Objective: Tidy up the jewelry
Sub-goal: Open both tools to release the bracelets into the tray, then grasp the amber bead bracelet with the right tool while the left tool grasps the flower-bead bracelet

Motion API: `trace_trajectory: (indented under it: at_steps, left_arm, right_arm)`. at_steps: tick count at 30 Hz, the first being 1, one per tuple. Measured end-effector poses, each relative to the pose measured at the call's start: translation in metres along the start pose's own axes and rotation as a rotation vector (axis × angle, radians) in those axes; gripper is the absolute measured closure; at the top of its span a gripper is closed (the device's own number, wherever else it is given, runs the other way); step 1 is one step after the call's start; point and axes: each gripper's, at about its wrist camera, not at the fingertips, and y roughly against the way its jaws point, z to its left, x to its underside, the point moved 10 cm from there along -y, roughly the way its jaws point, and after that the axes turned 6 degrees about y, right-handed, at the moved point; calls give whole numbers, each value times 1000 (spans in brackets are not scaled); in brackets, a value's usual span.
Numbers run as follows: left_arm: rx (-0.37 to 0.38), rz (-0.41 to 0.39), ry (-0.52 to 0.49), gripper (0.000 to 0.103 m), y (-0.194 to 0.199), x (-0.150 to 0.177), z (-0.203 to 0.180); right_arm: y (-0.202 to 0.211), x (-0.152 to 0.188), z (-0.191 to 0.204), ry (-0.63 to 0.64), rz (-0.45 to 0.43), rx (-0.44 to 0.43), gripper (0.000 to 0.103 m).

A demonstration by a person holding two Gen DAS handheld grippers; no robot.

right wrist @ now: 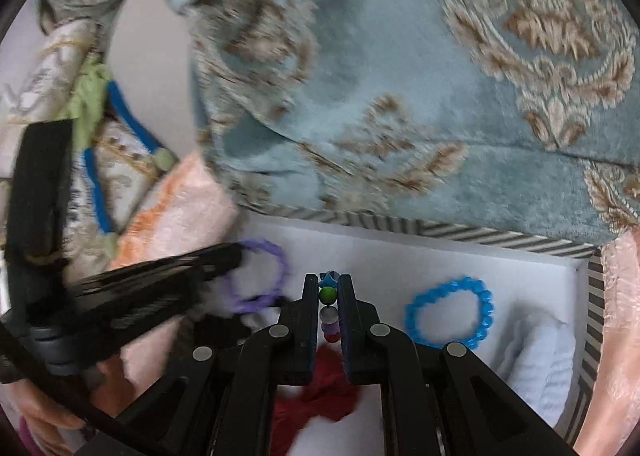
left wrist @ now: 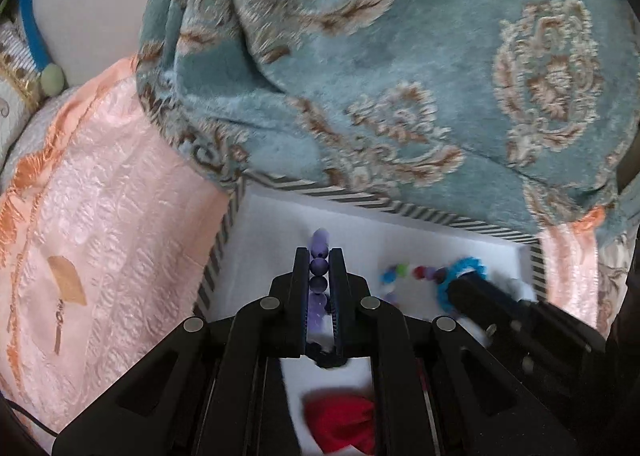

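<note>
Left gripper pinching a purple bead bracelet between nearly closed jaws, poised over the white box, near its left wall. Right gripper clamped on a multicoloured bead bracelet, over the middle of the same box. Blue bracelet already lying inside the box, toward its right side, beside a pale folded cloth; red cloth at the box's near edge, under the jaws.

Likely trouble: purple loop swinging and landing over the box's striped rim if let go too close to that left wall. Could also tangle with the multicoloured string if both dropped together, given how near the two tools sit above the box. Elastic possibly snagging on a pad on release.

Both tools angled steeply down into the box, left one alongside the right, converging on its floor.
</note>
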Motion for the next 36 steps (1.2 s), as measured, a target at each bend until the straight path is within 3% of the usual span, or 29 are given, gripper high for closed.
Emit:
trace_trajectory:
  at_steps: [6, 8, 9, 11, 18, 22, 25, 36]
  left_arm:
    - [-44, 4, 14, 93, -15, 6, 19]
    - [-46, 5, 11, 84, -16, 9, 21]
    - [-58, 1, 4, 72, -16, 12, 22]
    - [-72, -12, -7, 64, -13, 15, 23]
    - [-109, -50, -12, 64, 8, 29, 30]
    - [-117, -72, -16, 64, 24, 38, 32]
    - [-125, -93, -30, 64, 40, 46, 32]
    - [-40, -74, -22, 51, 97, 103, 43]
  right_arm:
    - [-16, 13, -28, -10, 44, 85, 95]
    - [-17, 18, -30, -7, 58, 91, 86]
    - [-16, 20, -30, -4, 60, 93, 83]
    - [-10, 23, -27, 1, 48, 89, 79]
    - [19, 31, -11, 48, 2, 118, 77]
    - [40, 37, -2, 61, -39, 134, 65]
    - [57, 47, 6, 79, -58, 151, 64]
    - [107, 102, 41, 125, -72, 111, 64]
